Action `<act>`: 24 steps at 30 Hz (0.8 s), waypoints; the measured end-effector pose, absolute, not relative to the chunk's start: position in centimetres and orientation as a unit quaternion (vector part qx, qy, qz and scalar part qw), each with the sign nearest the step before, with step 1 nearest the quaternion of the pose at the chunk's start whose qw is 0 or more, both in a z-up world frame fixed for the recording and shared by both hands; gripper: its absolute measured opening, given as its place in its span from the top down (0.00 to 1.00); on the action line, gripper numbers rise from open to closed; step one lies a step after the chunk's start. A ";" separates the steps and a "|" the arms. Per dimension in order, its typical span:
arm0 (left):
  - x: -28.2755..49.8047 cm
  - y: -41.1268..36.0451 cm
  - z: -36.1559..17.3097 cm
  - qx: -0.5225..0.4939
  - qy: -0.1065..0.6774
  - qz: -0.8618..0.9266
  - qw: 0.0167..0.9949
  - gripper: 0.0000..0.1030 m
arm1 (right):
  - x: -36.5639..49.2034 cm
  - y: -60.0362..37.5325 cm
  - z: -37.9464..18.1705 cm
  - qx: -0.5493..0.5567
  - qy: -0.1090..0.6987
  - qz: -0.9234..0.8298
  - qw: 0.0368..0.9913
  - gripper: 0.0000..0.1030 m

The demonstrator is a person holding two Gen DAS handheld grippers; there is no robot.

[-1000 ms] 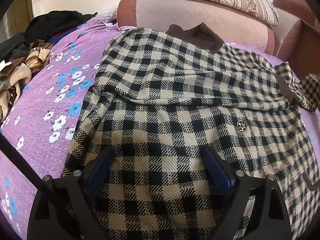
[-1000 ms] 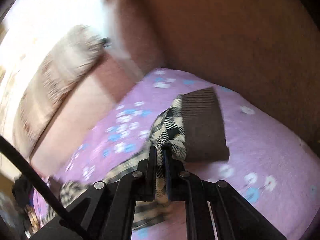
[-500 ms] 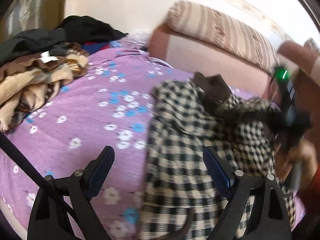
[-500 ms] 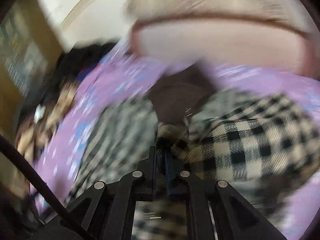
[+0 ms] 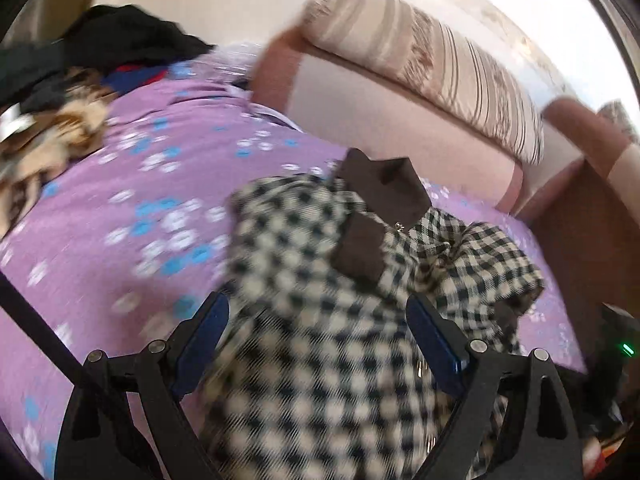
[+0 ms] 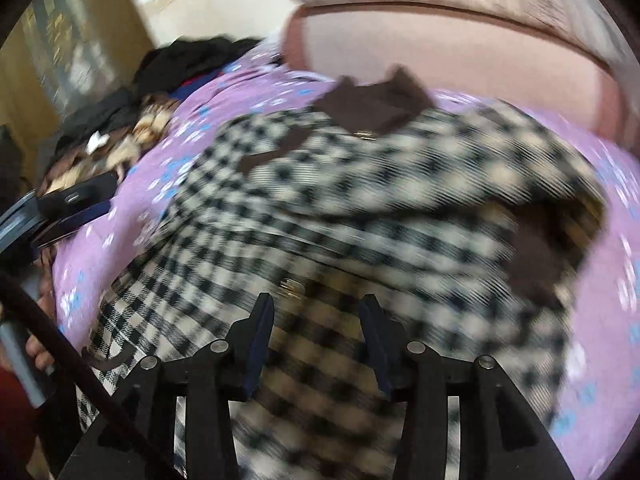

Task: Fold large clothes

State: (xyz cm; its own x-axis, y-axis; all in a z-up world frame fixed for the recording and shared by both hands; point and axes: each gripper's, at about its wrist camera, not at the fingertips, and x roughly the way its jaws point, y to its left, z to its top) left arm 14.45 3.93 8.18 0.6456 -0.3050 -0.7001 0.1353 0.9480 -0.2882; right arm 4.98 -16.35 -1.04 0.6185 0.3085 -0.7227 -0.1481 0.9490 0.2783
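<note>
Both tongs [image 5: 316, 344] [image 6: 318, 340] tilted down over checked coat [image 6: 360, 216]

Black claw [image 5: 316, 344] frames — silver screws, blue pads [image 5: 202, 340], black cable.

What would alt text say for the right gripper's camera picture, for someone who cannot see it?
A black-and-cream checked coat with a brown collar lies partly folded on a purple flowered bedspread. The right gripper hovers over it with its jaws opening and nothing pinched between them. A pile of clothes sits at the far left, with a pink headboard behind.
</note>
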 end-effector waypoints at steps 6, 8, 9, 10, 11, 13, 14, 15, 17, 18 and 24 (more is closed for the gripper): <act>22.3 -0.1 3.3 -0.155 0.483 -0.134 0.851 0.33 | 1.4 -21.3 -1.5 0.174 0.398 0.102 0.895 0.52; 23.4 -1.2 2.1 -0.165 0.508 -0.136 0.834 0.86 | 0.7 -22.1 -1.9 0.183 0.396 0.098 0.894 0.52; 23.7 -1.7 1.8 -0.169 0.517 -0.139 0.828 0.94 | 0.6 -22.1 -2.0 0.183 0.397 0.096 0.894 0.52; 23.8 -2.1 1.9 -0.165 0.515 -0.136 0.830 0.93 | 0.4 -22.2 -2.2 0.181 0.397 0.094 0.895 0.52; 23.5 -2.4 2.7 -0.152 0.503 -0.129 0.841 0.93 | 0.4 -22.3 -2.2 0.175 0.398 0.090 0.896 0.52; 22.9 -2.1 5.0 -0.140 0.470 -0.132 0.861 0.93 | 0.4 -22.5 -2.0 0.162 0.395 0.084 0.900 0.52; 22.6 -1.8 5.9 -0.137 0.459 -0.128 0.869 0.93 | 0.3 -22.5 -1.9 0.158 0.393 0.083 0.902 0.52; 22.1 -1.1 7.5 -0.131 0.435 -0.119 0.883 0.93 | 0.3 -22.7 -1.4 0.156 0.387 0.083 0.905 0.52; 21.4 0.4 9.5 -0.120 0.404 -0.102 0.901 0.93 | 0.4 -23.1 -0.1 0.154 0.369 0.081 0.913 0.52; 21.3 1.2 10.0 -0.115 0.394 -0.090 0.908 0.93 | 0.4 -23.2 0.5 0.154 0.359 0.079 0.917 0.52; 22.9 3.7 6.0 -0.097 0.442 -0.049 0.890 0.91 | 3.3 -25.1 4.9 0.172 0.300 0.045 0.937 0.52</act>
